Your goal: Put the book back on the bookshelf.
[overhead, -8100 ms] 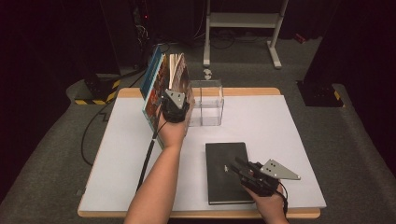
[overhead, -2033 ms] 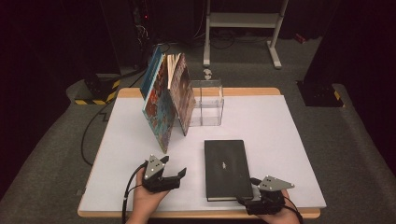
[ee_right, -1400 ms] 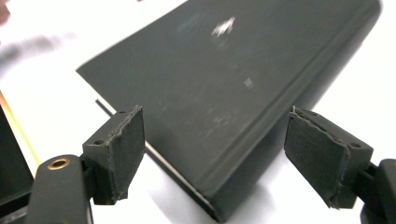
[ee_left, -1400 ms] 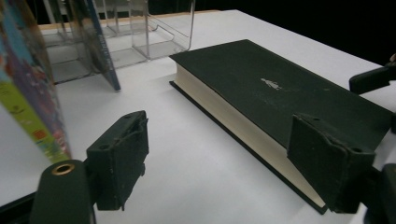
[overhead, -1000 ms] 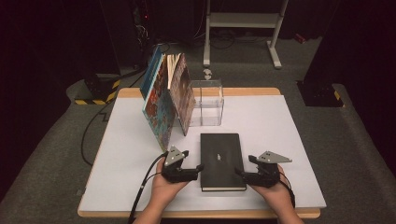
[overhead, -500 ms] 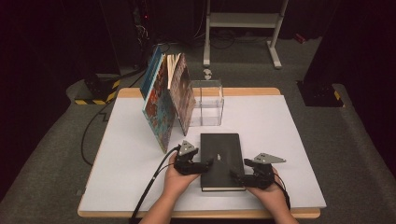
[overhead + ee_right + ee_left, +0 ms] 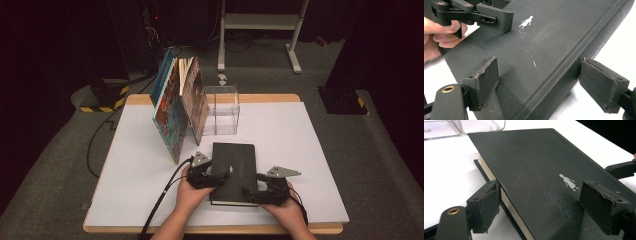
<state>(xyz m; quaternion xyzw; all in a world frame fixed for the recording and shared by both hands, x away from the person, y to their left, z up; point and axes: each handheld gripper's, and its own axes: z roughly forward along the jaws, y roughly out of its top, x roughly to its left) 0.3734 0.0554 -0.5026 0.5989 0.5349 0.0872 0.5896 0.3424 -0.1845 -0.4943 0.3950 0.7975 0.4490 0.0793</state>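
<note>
A black hardcover book (image 7: 234,165) with a small silver figure (image 7: 567,181) on its cover lies flat near the table's front edge. My left gripper (image 7: 224,176) is open at the book's left side. In the left gripper view (image 7: 544,200) one pad stands by the page edge and the other over the cover. My right gripper (image 7: 251,192) is open at the book's right front corner. Its jaws (image 7: 549,80) have just been opening, with the spine edge between them, and its outer pad (image 7: 602,85) stands apart from the spine. The left gripper's finger (image 7: 495,17) shows across the cover.
Several colourful books (image 7: 176,107) lean upright at the back left of the white table (image 7: 300,145). A clear plastic box (image 7: 222,110) stands beside them, just behind the black book. A cable (image 7: 165,200) trails from the left gripper over the front edge.
Over the last second my left gripper slid right from beside the book onto its left edge. The right gripper edged in toward the book's right front corner. The book has stayed put.
</note>
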